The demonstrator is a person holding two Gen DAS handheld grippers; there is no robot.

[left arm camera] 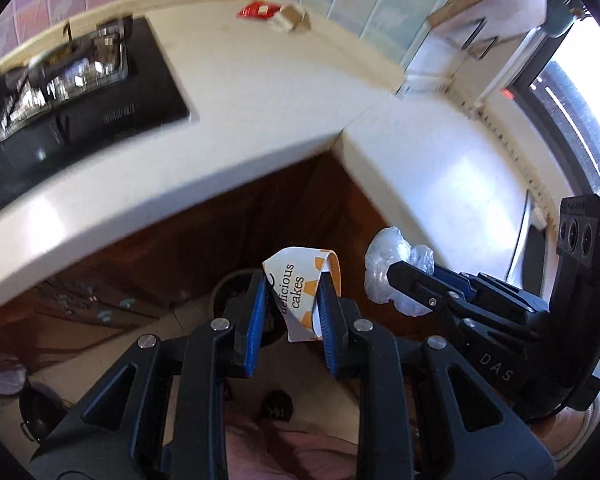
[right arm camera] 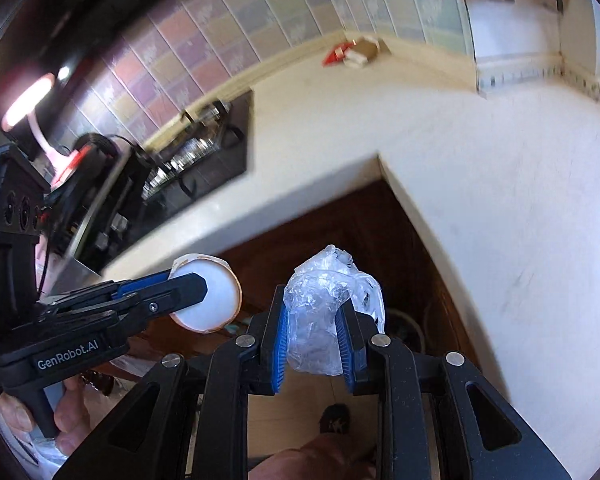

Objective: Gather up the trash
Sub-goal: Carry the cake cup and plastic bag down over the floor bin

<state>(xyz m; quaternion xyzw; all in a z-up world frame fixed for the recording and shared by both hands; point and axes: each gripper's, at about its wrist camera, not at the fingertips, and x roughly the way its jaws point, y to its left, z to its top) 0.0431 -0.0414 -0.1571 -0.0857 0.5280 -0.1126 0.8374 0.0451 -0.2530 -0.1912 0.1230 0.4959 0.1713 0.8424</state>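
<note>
My left gripper (left arm camera: 294, 284) is shut on a white and orange paper cake cup (left arm camera: 300, 292) printed "delicious cakes". It holds the cup in the air in front of the L-shaped counter, over the floor. In the right wrist view the cup (right arm camera: 216, 296) shows its white bottom, held by the left gripper (right arm camera: 198, 284). My right gripper (right arm camera: 312, 320) is shut on a crumpled clear plastic bag (right arm camera: 328, 312). The bag also shows in the left wrist view (left arm camera: 388, 264), held by the right gripper (left arm camera: 400, 276). A red wrapper (left arm camera: 258, 11) and a brown box (left arm camera: 294, 20) lie at the counter's back corner.
The cream counter (left arm camera: 268, 92) wraps around a dark wood cabinet corner (left arm camera: 260, 220). A black gas hob (left arm camera: 80, 104) is set in the counter at the left. A round bin rim (right arm camera: 410, 322) shows on the floor below. A window (left arm camera: 572, 112) is at the right.
</note>
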